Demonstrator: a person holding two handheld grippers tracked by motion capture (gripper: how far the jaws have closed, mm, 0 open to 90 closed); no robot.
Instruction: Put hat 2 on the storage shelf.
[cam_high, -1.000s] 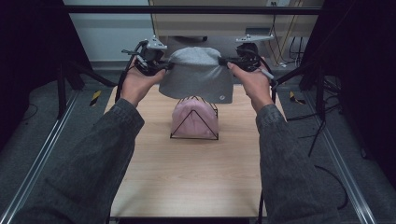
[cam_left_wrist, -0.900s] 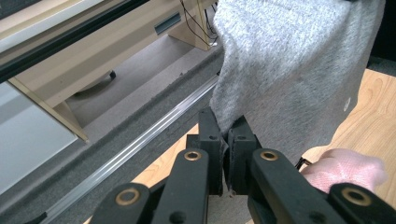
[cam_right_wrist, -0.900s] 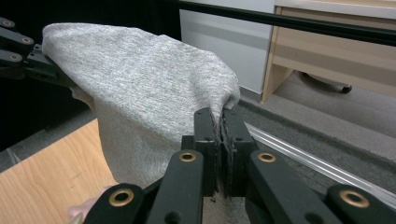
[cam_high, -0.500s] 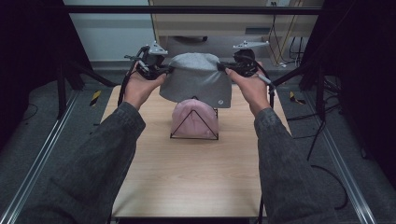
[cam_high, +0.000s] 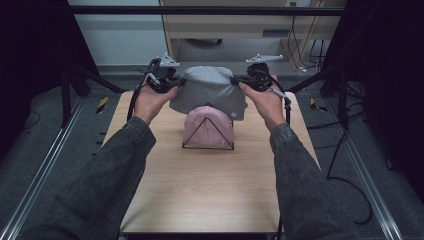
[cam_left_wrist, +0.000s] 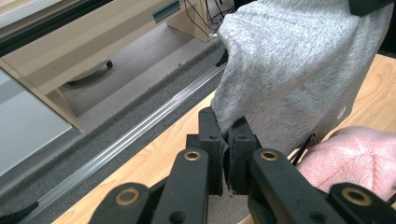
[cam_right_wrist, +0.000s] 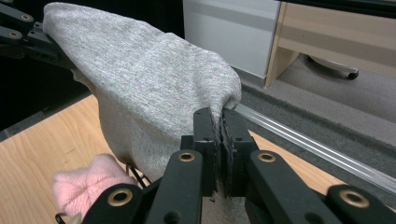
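1. High view: grey hat (cam_high: 209, 95) now lower and nearer than a second ago, hanging over pink hat (cam_high: 208, 129) on wire stand (cam_high: 207, 145), above the tabletop (cam_high: 200, 185).
2. Left gripper (cam_left_wrist: 227, 156) and right gripper (cam_right_wrist: 218, 144): fingers clenched on grey hat's rim.
3. Probably about to stack on the pink one.

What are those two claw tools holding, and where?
A grey hat, pinched at opposite edges: left gripper on one side, right gripper on the other.

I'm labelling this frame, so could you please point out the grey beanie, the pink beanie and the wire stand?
grey beanie (cam_high: 207, 92): high view, middle of its crown.
pink beanie (cam_high: 207, 127): high view, its knitted front.
wire stand (cam_high: 207, 148): high view, its bottom bar.
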